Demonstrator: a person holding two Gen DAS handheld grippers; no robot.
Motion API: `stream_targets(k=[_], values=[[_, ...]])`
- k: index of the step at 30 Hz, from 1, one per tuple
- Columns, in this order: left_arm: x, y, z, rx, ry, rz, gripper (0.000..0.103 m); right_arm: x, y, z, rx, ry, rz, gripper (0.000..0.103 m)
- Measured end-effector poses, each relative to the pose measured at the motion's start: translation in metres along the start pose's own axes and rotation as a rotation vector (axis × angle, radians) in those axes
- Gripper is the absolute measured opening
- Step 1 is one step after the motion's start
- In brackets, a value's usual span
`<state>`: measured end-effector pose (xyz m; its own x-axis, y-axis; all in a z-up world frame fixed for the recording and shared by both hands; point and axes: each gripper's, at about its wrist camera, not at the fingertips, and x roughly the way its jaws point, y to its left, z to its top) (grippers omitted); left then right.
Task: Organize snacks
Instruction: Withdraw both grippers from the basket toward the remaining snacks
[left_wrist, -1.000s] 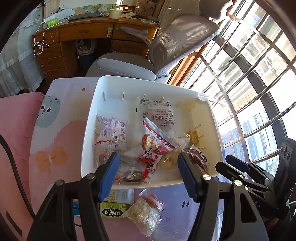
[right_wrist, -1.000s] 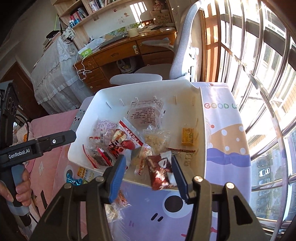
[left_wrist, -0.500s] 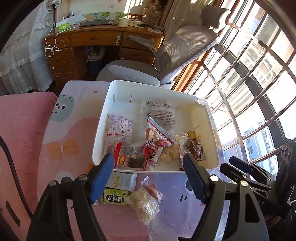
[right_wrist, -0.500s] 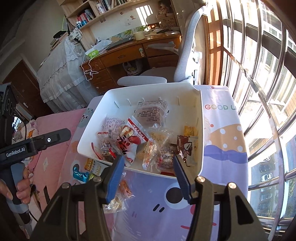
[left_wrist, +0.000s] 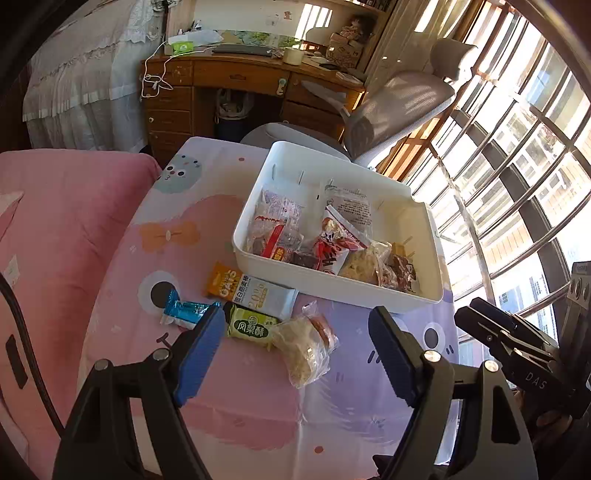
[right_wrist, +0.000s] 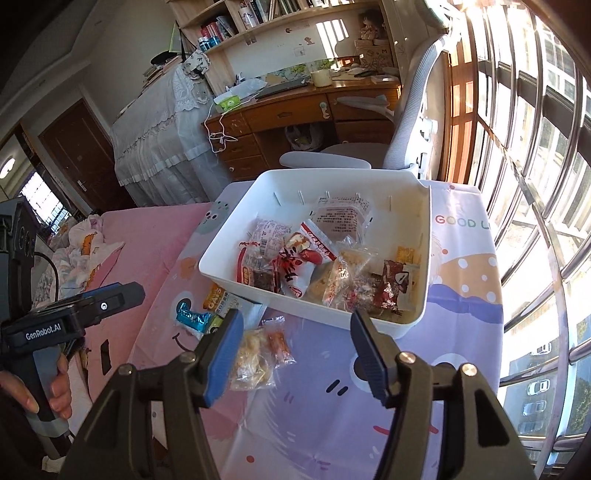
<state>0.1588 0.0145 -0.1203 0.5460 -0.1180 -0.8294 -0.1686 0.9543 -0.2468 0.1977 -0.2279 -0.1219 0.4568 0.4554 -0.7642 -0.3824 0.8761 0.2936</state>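
Observation:
A white bin (left_wrist: 332, 288) (right_wrist: 314, 312) on the cartoon-print tablecloth holds several snack packets. On the cloth in front of it lie an orange and white oats packet (left_wrist: 251, 291), a blue wrapper (left_wrist: 184, 312), a green packet (left_wrist: 251, 326) and a clear bag of pastry (left_wrist: 306, 345) (right_wrist: 255, 358). My left gripper (left_wrist: 295, 354) hovers above these loose snacks. Its jaws are opening and grip nothing. My right gripper (right_wrist: 297, 354) hangs over the cloth before the bin's front wall. Its jaws are also opening, and nothing is between them.
A pink quilt (left_wrist: 66, 229) lies left of the table. A grey office chair (left_wrist: 399, 107) and a wooden desk (left_wrist: 240, 81) stand behind the bin. A barred window (left_wrist: 517, 166) runs along the right. A hand (right_wrist: 55, 391) holds the left gripper's handle.
Both grippers drew back from the bin and rose a little, jaws widening. The red-brown packet that sat between the right fingers now lies in the bin.

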Motion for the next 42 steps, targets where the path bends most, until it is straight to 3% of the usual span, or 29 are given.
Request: stream_targets(k=[9, 19, 25, 30, 42], values=[[-0.013, 0.019, -0.034, -0.069, 0.015, 0.047, 0.079, 0.005, 0.006, -0.028, -0.018, 0.062, 0.048, 0.061], [-0.013, 0.038, -0.044, -0.098, 0.049, 0.077, 0.079, 0.018, 0.010, -0.050, -0.026, 0.129, 0.059, 0.062], [0.000, 0.049, -0.043, -0.040, 0.114, 0.123, 0.079, 0.027, 0.017, -0.056, -0.012, 0.151, 0.043, 0.062], [0.014, 0.061, -0.034, 0.018, 0.166, 0.105, 0.079, 0.040, 0.029, -0.060, 0.014, 0.177, 0.019, 0.062], [0.054, 0.082, -0.012, 0.291, 0.294, 0.061, 0.079, 0.071, 0.067, -0.072, 0.129, 0.197, -0.046, 0.062]])
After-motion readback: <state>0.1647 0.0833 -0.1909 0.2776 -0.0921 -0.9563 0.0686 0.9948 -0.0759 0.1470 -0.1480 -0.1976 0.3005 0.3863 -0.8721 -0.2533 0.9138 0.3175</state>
